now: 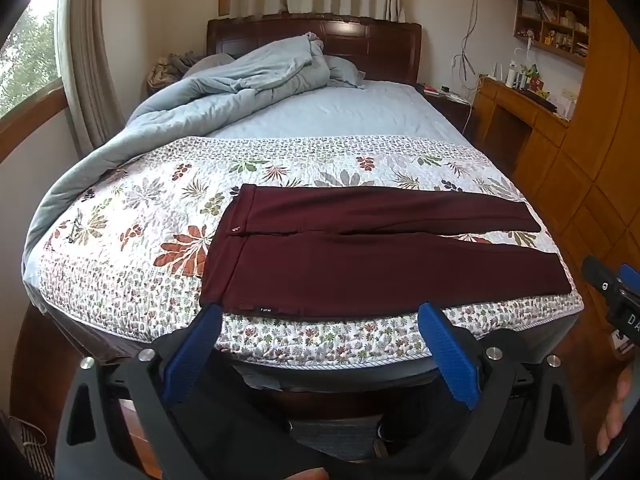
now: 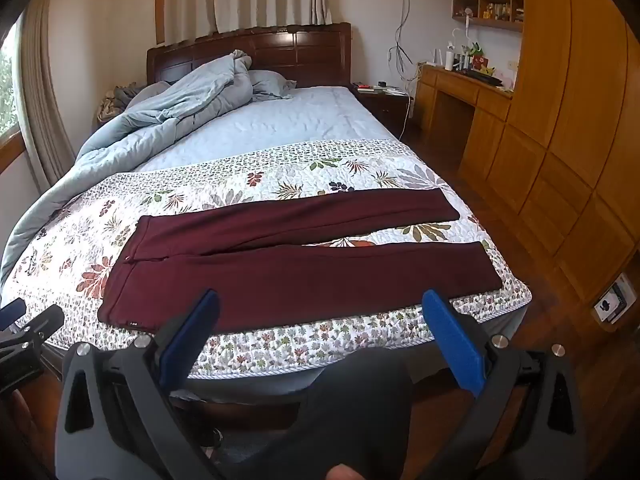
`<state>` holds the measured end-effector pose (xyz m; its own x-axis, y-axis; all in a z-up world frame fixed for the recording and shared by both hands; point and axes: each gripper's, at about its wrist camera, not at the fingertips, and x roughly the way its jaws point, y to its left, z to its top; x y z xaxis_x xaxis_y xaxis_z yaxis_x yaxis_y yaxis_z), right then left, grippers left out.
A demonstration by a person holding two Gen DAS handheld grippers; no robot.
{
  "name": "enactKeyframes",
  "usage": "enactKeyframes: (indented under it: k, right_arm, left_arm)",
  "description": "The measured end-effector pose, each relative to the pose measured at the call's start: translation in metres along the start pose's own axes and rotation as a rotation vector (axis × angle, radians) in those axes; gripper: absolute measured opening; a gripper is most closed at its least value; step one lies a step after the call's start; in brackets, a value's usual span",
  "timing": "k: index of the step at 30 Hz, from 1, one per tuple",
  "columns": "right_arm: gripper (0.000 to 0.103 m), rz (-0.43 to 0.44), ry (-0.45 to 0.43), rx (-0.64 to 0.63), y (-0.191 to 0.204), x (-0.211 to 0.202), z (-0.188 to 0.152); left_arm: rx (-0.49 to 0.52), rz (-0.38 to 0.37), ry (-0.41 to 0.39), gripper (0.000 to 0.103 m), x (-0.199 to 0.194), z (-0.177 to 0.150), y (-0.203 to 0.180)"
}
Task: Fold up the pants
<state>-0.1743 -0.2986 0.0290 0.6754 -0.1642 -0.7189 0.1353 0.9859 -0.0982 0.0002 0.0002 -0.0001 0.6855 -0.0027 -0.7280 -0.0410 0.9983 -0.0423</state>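
Dark maroon pants (image 1: 372,256) lie flat across the foot of the bed, waistband to the left, both legs stretched to the right with a narrow gap between them. In the right wrist view the pants (image 2: 304,272) look the same. My left gripper (image 1: 320,312) hovers open above the bed's near edge, just short of the waistband end, nothing between its blue pads. My right gripper (image 2: 320,300) is also open and empty, held over the near edge in front of the closer leg. The right gripper's tip (image 1: 612,292) shows at the far right of the left wrist view.
A floral quilt (image 1: 132,240) covers the foot of the bed. A rumpled blue duvet (image 1: 224,88) is heaped at the left and toward the headboard (image 1: 320,36). Wooden cabinets (image 2: 560,160) and a desk (image 2: 460,84) line the right wall; wooden floor lies between them and the bed.
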Motion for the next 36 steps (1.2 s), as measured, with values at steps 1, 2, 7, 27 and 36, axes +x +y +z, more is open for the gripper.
enactKeyframes:
  k: [1, 2, 7, 27, 36]
  right_arm:
    - [0.101, -0.001, -0.006, -0.001, 0.0001, -0.0006, -0.0001]
    - [0.101, 0.000, -0.005, -0.001, 0.0001, -0.0007, -0.0001]
    - [0.101, -0.003, 0.001, -0.002, 0.0003, -0.0002, -0.0001]
    - [0.101, 0.002, 0.011, -0.002, 0.0003, 0.0029, -0.0009]
    - [0.101, 0.002, 0.018, -0.003, 0.0002, 0.0061, -0.0029]
  left_arm:
    - [0.000, 0.000, 0.001, 0.099, 0.0002, 0.0001, 0.0003]
    - [0.000, 0.000, 0.002, 0.099, 0.0006, 0.0003, 0.0006]
    - [0.006, 0.004, -0.004, 0.099, -0.0003, -0.0003, -0.0003]
    - [0.003, 0.006, 0.000, 0.099, 0.0010, -0.0013, -0.0030]
    - [0.003, 0.006, 0.004, 0.099, 0.0011, -0.0011, -0.0028]
